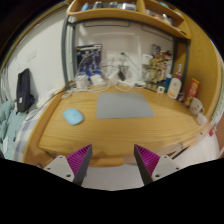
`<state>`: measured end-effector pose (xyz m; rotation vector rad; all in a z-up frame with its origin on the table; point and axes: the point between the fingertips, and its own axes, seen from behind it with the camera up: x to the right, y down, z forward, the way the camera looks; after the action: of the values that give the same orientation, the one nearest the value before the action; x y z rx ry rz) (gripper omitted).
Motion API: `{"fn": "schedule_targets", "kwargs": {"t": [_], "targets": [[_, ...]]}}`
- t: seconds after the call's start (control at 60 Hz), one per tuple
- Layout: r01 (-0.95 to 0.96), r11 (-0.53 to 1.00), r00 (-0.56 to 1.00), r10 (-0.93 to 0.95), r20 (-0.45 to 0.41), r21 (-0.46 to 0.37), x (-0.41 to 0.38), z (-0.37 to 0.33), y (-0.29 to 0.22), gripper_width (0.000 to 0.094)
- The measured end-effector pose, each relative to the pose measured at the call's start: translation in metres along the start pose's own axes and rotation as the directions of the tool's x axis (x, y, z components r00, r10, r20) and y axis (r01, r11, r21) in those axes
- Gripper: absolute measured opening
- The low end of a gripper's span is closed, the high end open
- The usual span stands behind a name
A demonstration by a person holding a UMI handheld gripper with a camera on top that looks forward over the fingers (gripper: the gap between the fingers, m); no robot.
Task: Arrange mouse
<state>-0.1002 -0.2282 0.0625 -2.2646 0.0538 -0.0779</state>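
Mouse [73, 116], pale blue, lies on the desk [120, 130] well ahead of the gripper [113, 160] and off to its left, apart from everything else. The gripper hangs above the near edge of the desk with its two fingers spread wide and nothing between them; the pink pads [80, 157] face each other across bare wood. Straight ahead, farther than the mouse and to its right, a grey mat [125, 105] lies flat in the middle of the orange-brown top. Beyond the mat, small things crowd the back of the desk against the wall, too small to tell apart, and bottles [178, 88] stand along the far right. A wooden shelf [135, 14] runs above them. To the far left, beside the desk, a dark chair [23, 92] shows.
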Motion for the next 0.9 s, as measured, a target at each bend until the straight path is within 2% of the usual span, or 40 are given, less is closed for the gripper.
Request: {"fn": "schedule_targets", "kwargs": {"t": [0.2, 0.317, 0.75, 0.9], "targets": [[0.071, 0.996, 0.99, -0.065, 0.123, -0.045, -0.028, -0.004, -0.015, 0.0844], [0.088, 0.995, 0.987, -0.081, 0.137, -0.048, -0.02, 0.001, -0.034, 0.0843], [0.06, 0.995, 0.996, -0.055, 0.065, -0.082, 0.082, 0.041, -0.106, 0.0836], [0.031, 0.997, 0.999, -0.032, -0.005, -0.069, 0.11, 0.024, -0.14, 0.0807]]}}
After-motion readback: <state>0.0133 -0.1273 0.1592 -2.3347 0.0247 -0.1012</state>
